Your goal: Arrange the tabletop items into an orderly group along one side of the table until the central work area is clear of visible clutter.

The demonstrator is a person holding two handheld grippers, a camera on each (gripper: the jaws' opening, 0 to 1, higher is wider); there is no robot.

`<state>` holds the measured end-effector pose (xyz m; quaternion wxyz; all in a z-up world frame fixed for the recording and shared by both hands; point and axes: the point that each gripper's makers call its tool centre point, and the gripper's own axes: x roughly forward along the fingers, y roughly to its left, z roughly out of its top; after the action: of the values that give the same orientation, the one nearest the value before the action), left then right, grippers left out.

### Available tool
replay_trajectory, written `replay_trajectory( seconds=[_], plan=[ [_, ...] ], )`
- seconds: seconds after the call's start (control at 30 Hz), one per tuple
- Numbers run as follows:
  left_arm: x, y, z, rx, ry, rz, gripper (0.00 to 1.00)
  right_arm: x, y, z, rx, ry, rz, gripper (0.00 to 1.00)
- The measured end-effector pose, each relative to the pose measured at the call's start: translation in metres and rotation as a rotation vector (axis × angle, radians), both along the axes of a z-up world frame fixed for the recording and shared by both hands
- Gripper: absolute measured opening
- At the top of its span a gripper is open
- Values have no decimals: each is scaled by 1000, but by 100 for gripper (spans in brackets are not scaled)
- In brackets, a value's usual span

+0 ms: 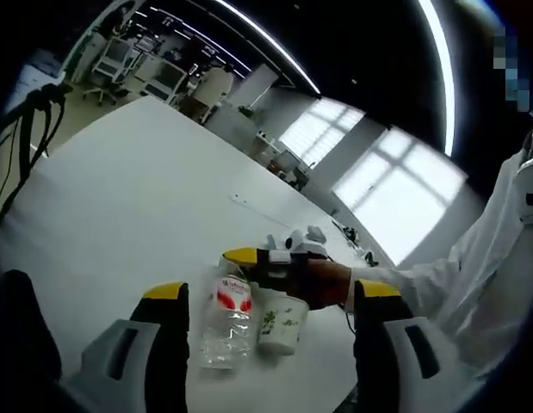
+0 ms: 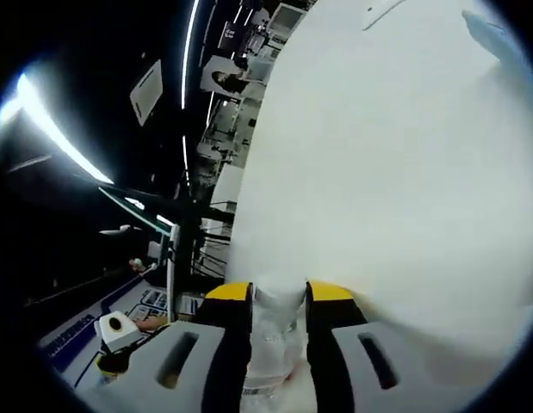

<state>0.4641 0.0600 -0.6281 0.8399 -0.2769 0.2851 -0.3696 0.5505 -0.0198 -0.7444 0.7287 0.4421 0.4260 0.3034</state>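
Observation:
A clear plastic bottle (image 1: 226, 327) with a red label stands on the white table (image 1: 137, 198), touching a white cup (image 1: 280, 323) with a green print on its right. My left gripper (image 1: 272, 291) is open wide, its yellow-tipped jaws on either side of the pair and touching neither. My right gripper (image 1: 256, 257), held in a person's hand, reaches in from the right at the bottle's top. In the right gripper view my right gripper (image 2: 277, 294) is shut on the clear bottle (image 2: 273, 340), with the table (image 2: 395, 172) spreading beyond it.
A thin cable (image 1: 241, 200) lies further out on the table, and small items (image 1: 352, 234) sit near its far edge. A person's white sleeve (image 1: 438, 275) comes in from the right. Chairs and desks (image 1: 120, 60) stand beyond the table. A white roll (image 2: 116, 328) rests on a bench.

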Motion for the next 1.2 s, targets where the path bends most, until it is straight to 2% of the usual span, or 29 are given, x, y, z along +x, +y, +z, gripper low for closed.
replay_trajectory(
  seconds=[0.37, 0.7, 0.8, 1.03, 1.2],
  plan=[
    [0, -1, -4, 6, 3, -17, 79, 0, 2, 7, -17, -47, 23, 21],
    [2, 0, -7, 13, 0, -48, 78, -3, 8, 30, -40, -140, 66, 20],
    [4, -1, -10, 16, 3, -58, 78, -8, 14, 44, -41, -178, 85, 20],
    [10, -3, -21, 25, 13, -88, 78, -14, 19, 55, -66, -237, 122, 20],
    [10, -8, -31, 47, 24, -137, 78, -21, 22, 68, -93, -302, 158, 20]
  ],
)
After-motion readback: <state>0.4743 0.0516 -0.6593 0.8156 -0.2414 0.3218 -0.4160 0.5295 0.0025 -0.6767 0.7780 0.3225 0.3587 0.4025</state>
